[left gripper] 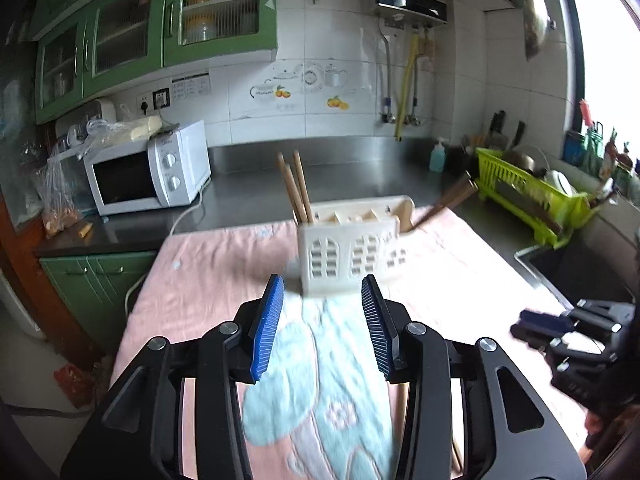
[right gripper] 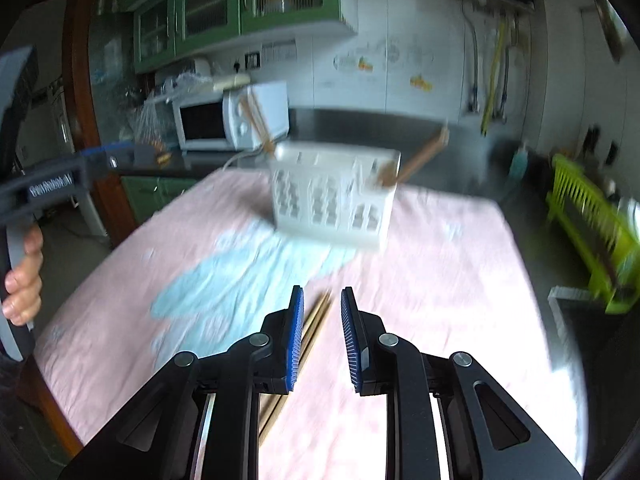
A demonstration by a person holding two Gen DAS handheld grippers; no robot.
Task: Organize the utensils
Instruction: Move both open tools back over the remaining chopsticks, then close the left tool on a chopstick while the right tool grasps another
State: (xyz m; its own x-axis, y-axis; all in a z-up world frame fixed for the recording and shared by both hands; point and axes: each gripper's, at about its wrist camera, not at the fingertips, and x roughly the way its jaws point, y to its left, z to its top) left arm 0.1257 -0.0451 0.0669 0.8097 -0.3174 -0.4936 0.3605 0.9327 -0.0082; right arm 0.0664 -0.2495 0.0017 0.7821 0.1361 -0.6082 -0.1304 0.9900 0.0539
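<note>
Utensil holder (left gripper: 352, 248) on cloth (left gripper: 208, 280), chopsticks (left gripper: 296, 186) seemingly inside, microwave (left gripper: 148, 172) behind-left.

The cloth (left gripper: 208, 280) over the surface (left gripper: 360, 168) is pale pink with a light blue, fluffy-looking figure and small white and pink flower marks. The utensil holder (left gripper: 348, 256) is cream white, its front pierced with arched window-shaped cut-outs. The chopsticks (left gripper: 298, 184) standing in it are light brown wood. Both grippers are black with bright blue ribbed fingers (left gripper: 266, 332). The surface is dark grey metal. The microwave (left gripper: 148, 176) is white with a black door, the cabinets (left gripper: 160, 20) green, the dish rack (left gripper: 532, 196) lime green, the wall tiles (left gripper: 320, 92) white with orange fruit prints
</note>
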